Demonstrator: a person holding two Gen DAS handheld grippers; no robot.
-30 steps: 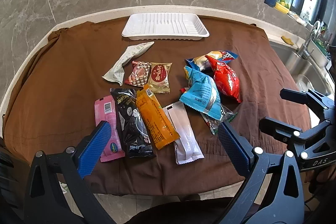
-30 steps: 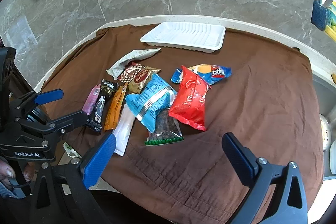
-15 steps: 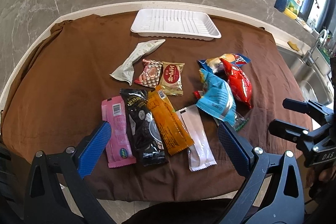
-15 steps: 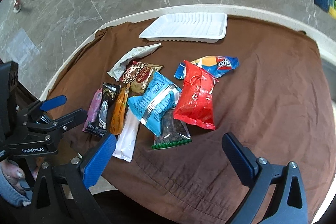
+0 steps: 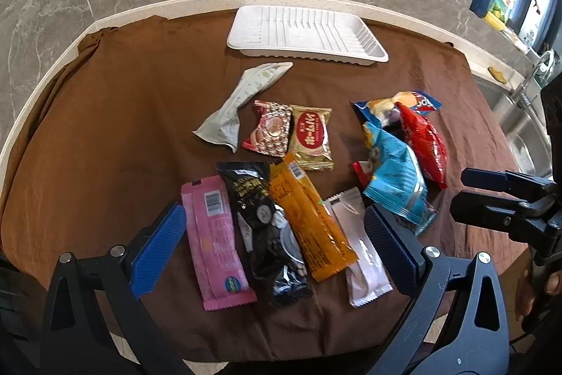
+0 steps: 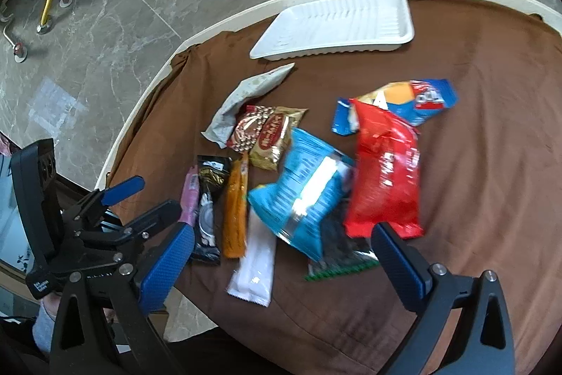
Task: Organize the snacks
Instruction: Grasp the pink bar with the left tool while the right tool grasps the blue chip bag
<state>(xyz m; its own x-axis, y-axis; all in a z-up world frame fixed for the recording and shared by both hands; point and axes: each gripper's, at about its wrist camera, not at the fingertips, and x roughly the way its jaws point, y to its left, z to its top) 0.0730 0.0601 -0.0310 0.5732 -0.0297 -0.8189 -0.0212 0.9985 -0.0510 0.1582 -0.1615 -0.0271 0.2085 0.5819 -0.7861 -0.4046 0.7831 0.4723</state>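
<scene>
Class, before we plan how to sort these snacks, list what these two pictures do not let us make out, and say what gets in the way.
1. Dark clear packet: right wrist view, mostly under the blue bag; contents unclear.
2. Red bag: right wrist view, print blurred.
3. Blue and orange bag: left wrist view, partly covered by the red bag.
4. Pink bar: right wrist view, lower end hidden by the left gripper.

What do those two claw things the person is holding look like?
Each gripper is a black frame with triangular cut-outs and silver screws, ending in two fingers faced with textured blue pads. The left gripper carries small white lettering on its body, seen from the right camera; the right gripper has the same build. A grey sleeve cuff shows at the left hand.
</scene>
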